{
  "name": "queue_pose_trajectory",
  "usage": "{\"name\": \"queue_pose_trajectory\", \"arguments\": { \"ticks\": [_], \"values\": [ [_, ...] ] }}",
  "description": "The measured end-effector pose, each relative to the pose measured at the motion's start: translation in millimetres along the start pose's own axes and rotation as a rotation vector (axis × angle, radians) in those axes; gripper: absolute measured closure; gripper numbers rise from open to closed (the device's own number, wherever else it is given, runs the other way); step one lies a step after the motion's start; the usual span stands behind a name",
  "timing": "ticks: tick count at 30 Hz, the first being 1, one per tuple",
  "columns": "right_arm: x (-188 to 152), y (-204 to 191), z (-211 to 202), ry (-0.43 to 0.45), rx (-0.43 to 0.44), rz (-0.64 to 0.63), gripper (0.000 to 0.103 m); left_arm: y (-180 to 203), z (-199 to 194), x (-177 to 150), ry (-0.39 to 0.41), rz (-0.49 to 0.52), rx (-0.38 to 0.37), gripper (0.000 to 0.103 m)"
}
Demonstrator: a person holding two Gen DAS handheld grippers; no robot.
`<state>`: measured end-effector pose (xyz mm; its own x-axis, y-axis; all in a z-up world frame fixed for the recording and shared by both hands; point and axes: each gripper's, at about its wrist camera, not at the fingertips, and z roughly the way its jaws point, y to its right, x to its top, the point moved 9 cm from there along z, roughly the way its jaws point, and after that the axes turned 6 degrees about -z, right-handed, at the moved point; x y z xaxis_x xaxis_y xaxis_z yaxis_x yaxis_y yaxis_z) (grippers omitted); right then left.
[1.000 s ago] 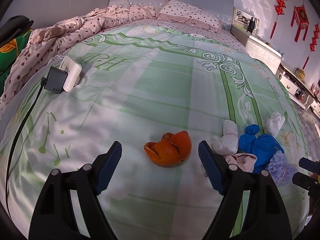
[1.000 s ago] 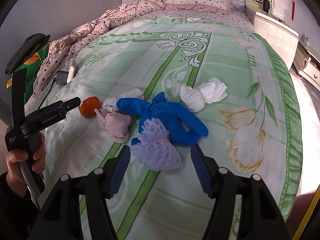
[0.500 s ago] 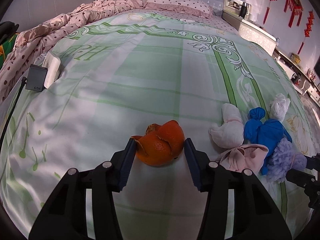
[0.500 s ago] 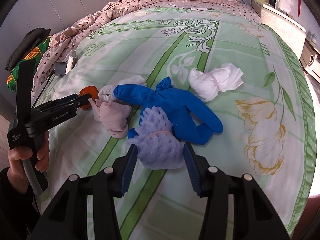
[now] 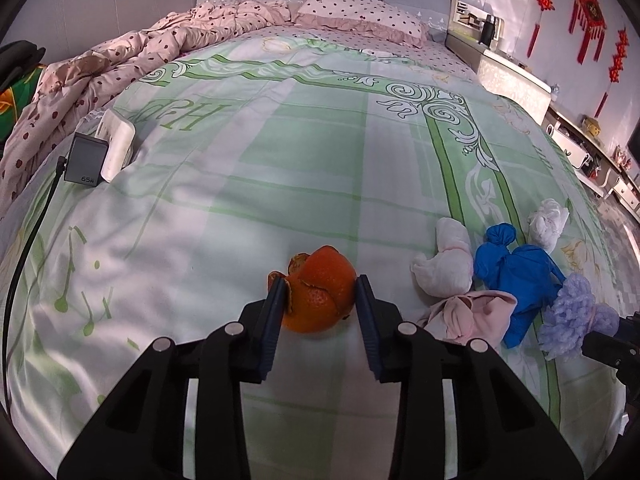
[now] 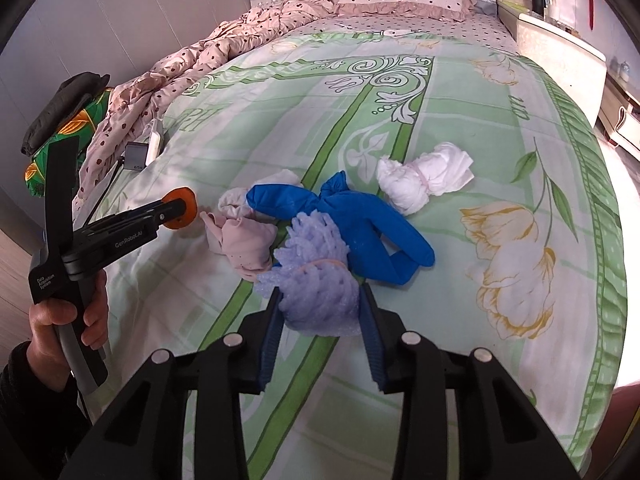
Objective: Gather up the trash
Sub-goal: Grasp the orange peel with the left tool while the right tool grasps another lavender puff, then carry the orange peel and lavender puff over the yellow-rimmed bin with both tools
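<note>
My left gripper [image 5: 320, 292] is shut on an orange peel [image 5: 318, 296] that rests on the green bedspread [image 5: 280, 160]. My right gripper [image 6: 320, 312] is shut on a lilac foam net [image 6: 316, 288]; the net also shows in the left wrist view [image 5: 574, 312]. Next to the net lie a blue glove [image 6: 352, 216], a pink cloth wad [image 6: 244, 240] and a white tissue wad [image 6: 424, 176]. In the right wrist view the left gripper [image 6: 176, 212] holds the peel [image 6: 185, 220] at the left.
A black charger [image 5: 85, 160] with its cable and a white box [image 5: 116, 144] lie at the bed's left side. A pink dotted quilt [image 5: 120, 56] is bunched at the far left. A pillow [image 5: 360, 12] lies at the head. Cabinets [image 5: 516, 80] stand on the right.
Both grippers have closed further: the left one onto the orange peel, the right one onto the lilac foam net. Both moved forward over the last second.
</note>
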<state>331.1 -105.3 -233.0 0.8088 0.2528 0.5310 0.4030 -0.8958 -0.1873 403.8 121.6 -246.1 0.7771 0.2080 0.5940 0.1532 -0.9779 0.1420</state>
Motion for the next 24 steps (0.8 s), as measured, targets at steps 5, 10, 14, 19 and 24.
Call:
{"name": "queue_pose_trajectory", "arguments": {
  "ticks": [5, 10, 14, 19, 24],
  "values": [
    [-0.5, -1.0, -24.0, 0.025, 0.010, 0.019, 0.068, 7.4, -23.1, 1.1, 0.023, 0.010, -0.005, 0.069],
    [-0.6, 0.9, -53.2, 0.062, 0.006, 0.037, 0.068, 17.9, -50.2, -0.8, 0.039, 0.001, -0.029, 0.069],
    [-0.1, 4.9, -77.9, 0.093, 0.006, 0.058, 0.068, 29.5, -73.1, -1.6, 0.061, 0.018, -0.040, 0.069],
    [-1.1, 13.1, -106.0, 0.125, -0.017, 0.084, 0.068, 47.8, -100.0, -1.1, 0.085, 0.039, -0.062, 0.069],
    [-5.2, 24.8, -133.9, 0.154, -0.038, 0.106, 0.068, 70.3, -123.8, -3.9, 0.102, 0.057, -0.089, 0.069]
  ]
}}
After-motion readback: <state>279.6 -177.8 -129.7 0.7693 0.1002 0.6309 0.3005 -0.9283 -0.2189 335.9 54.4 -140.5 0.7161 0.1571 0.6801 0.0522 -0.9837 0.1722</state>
